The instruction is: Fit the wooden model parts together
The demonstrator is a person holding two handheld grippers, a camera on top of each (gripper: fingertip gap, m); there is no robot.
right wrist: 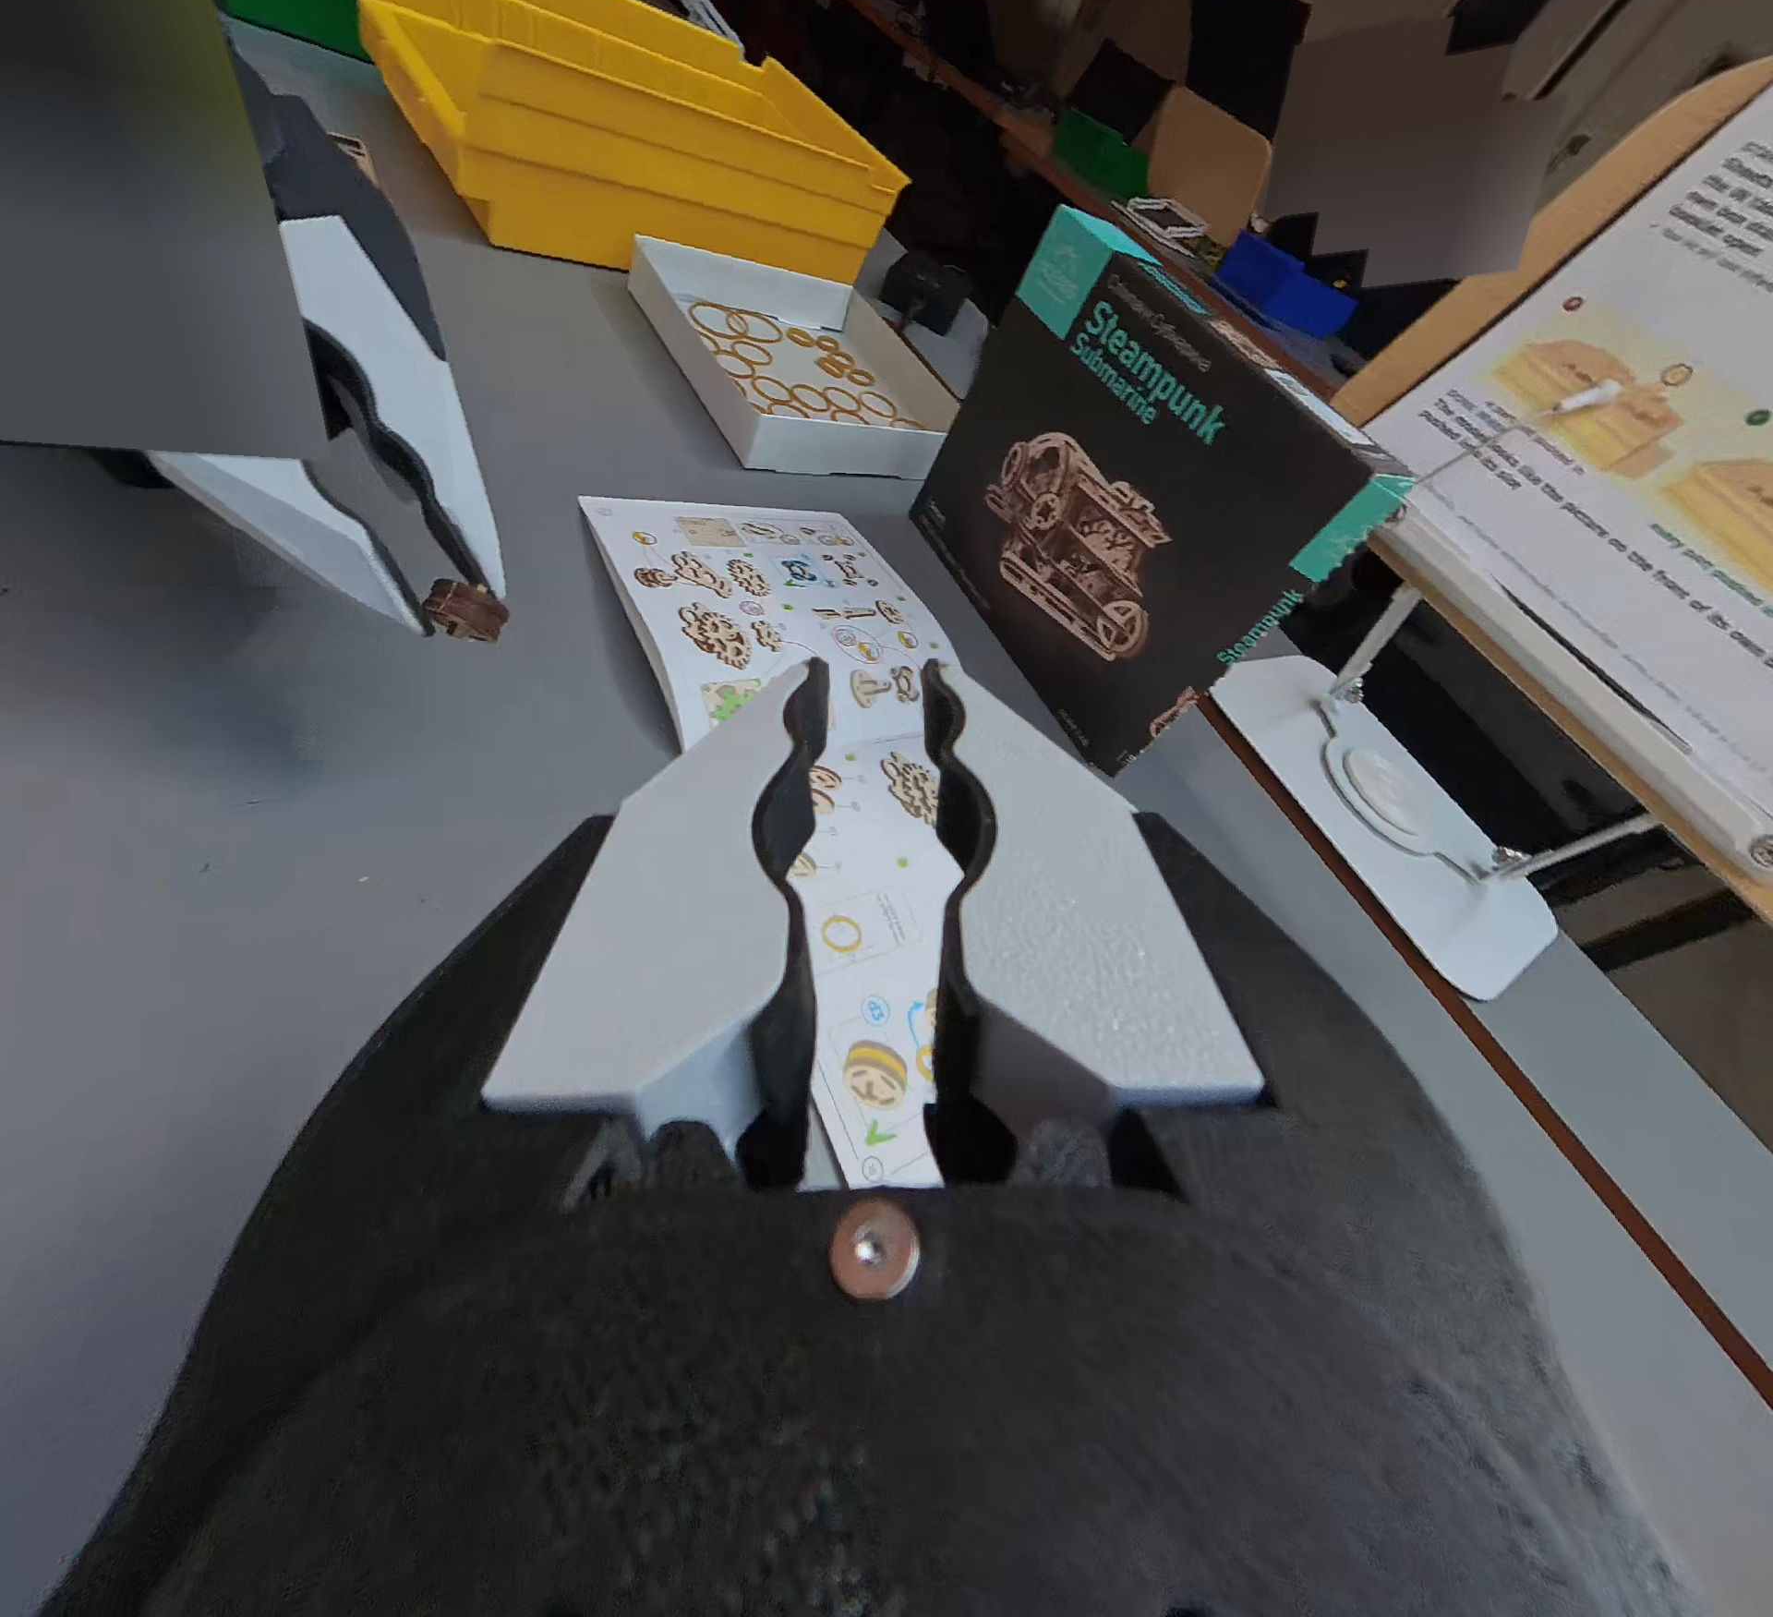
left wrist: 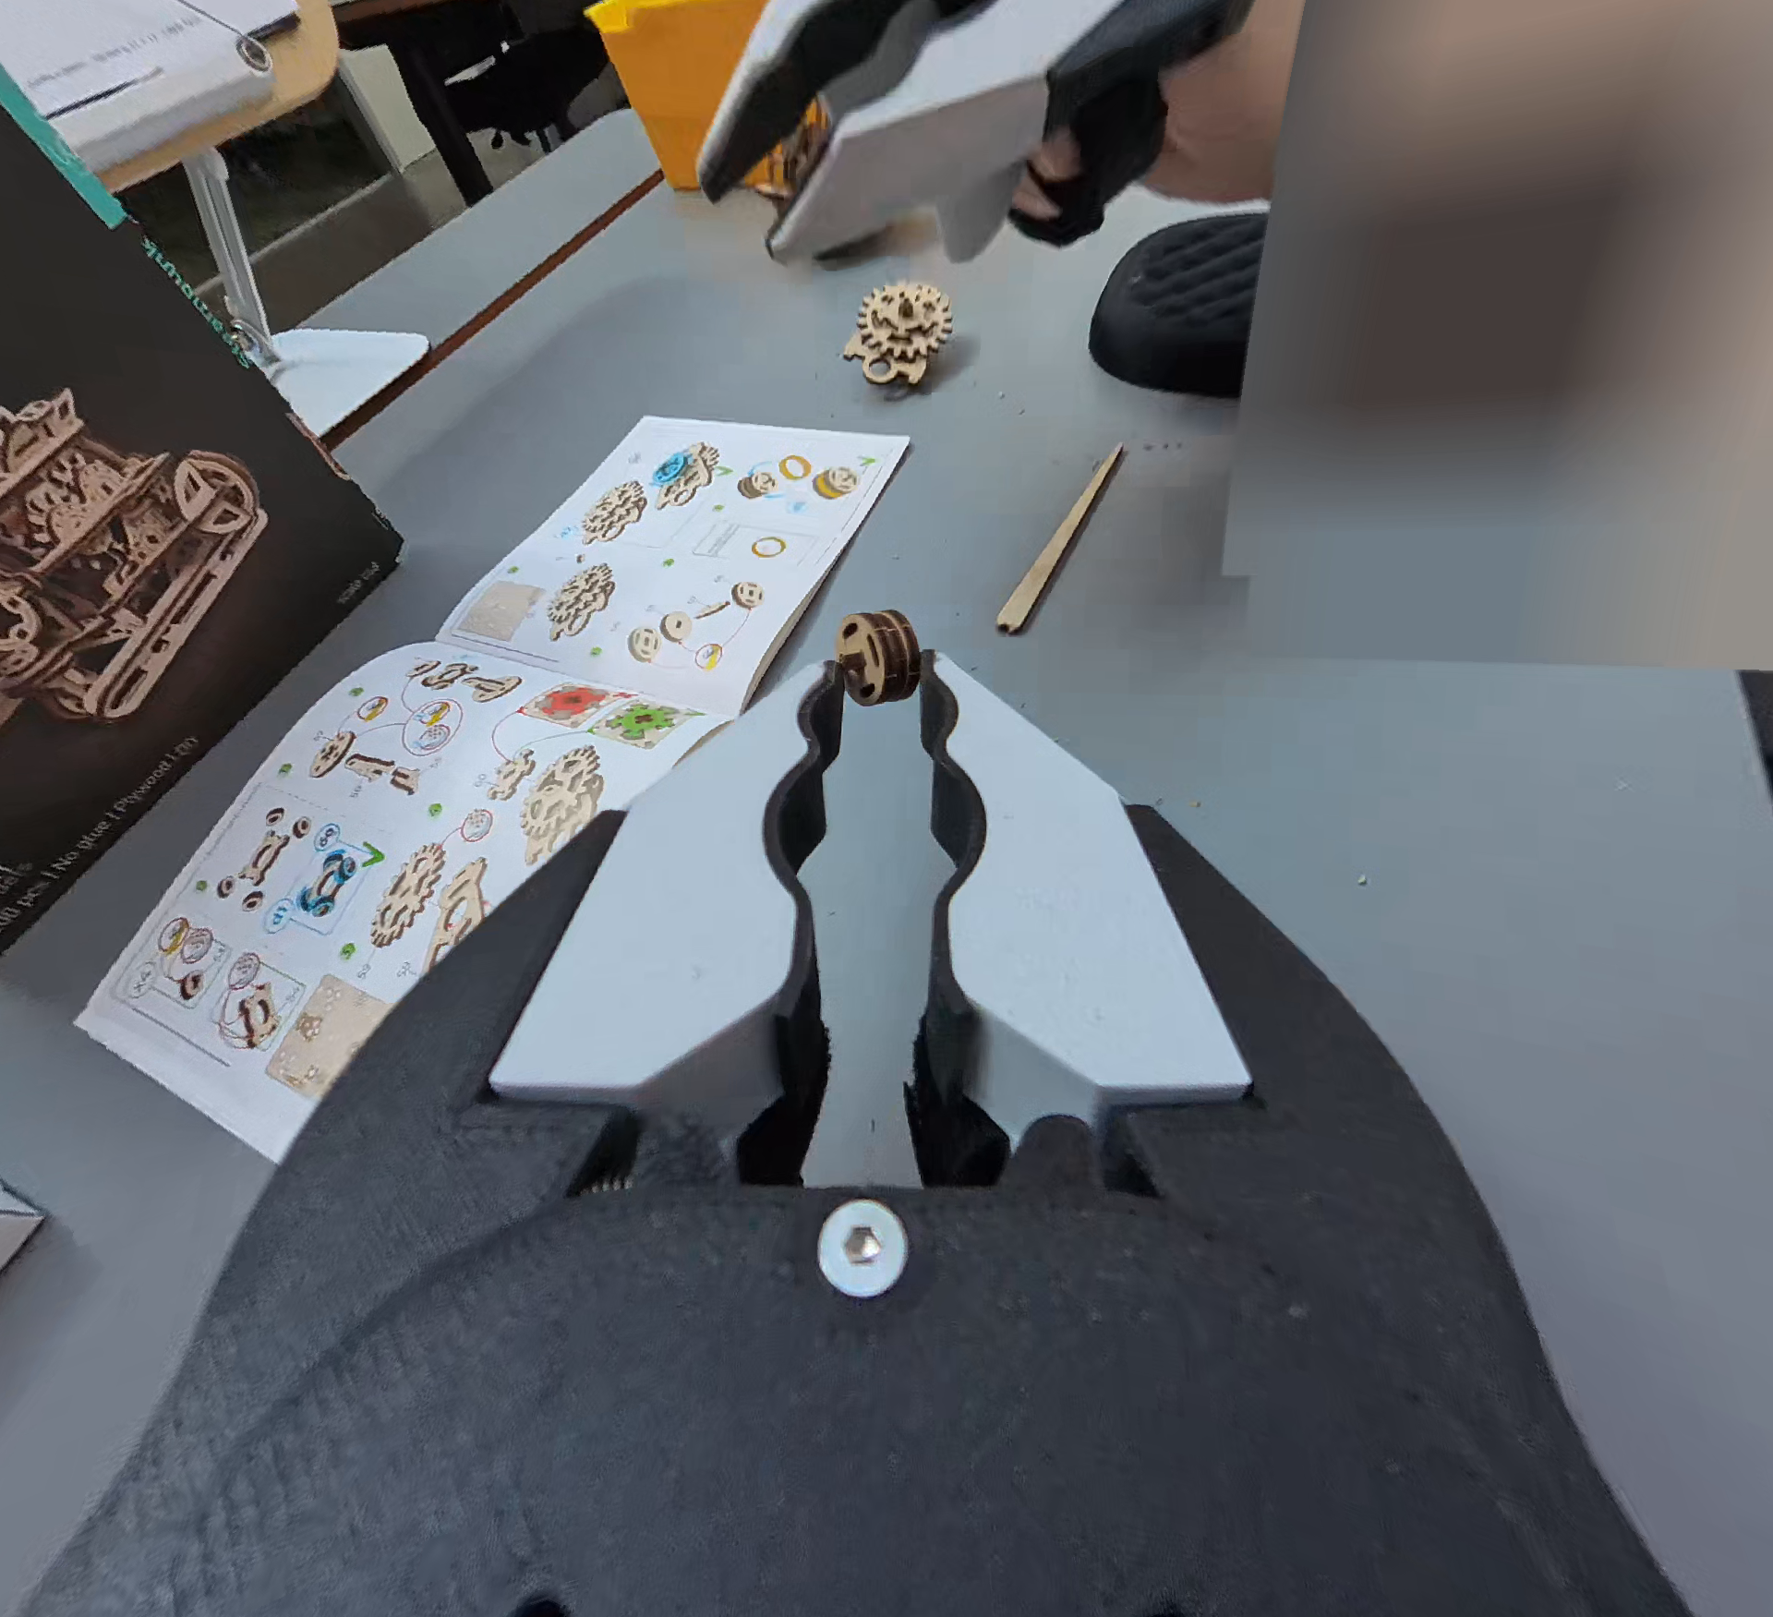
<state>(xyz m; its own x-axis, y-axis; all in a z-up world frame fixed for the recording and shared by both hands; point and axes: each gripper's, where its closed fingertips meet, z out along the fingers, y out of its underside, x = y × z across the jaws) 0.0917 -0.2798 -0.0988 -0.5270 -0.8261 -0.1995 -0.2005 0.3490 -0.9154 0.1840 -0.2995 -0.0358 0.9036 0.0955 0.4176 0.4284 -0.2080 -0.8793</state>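
Note:
My left gripper (left wrist: 878, 674) is shut on a small wooden spool (left wrist: 878, 655), pinched at the fingertips a little above the grey table (left wrist: 1343, 803). The right wrist view shows it at the left (right wrist: 451, 597) with the spool (right wrist: 470, 611) near the table. A wooden gear assembly (left wrist: 902, 333) lies farther back on the table. My right gripper (right wrist: 873, 679) is open by a narrow gap and empty, over the instruction booklet (right wrist: 758, 583). In the left wrist view it hovers (left wrist: 750, 213) above and behind the gear assembly.
A wooden stick (left wrist: 1055, 540) lies right of the booklet (left wrist: 537, 755). The model's dark box (right wrist: 1142, 516) stands at the table edge. A white tray of wooden rings (right wrist: 768, 444) and yellow bins (right wrist: 624, 132) sit behind. A document stand (right wrist: 1391, 832) is at the right.

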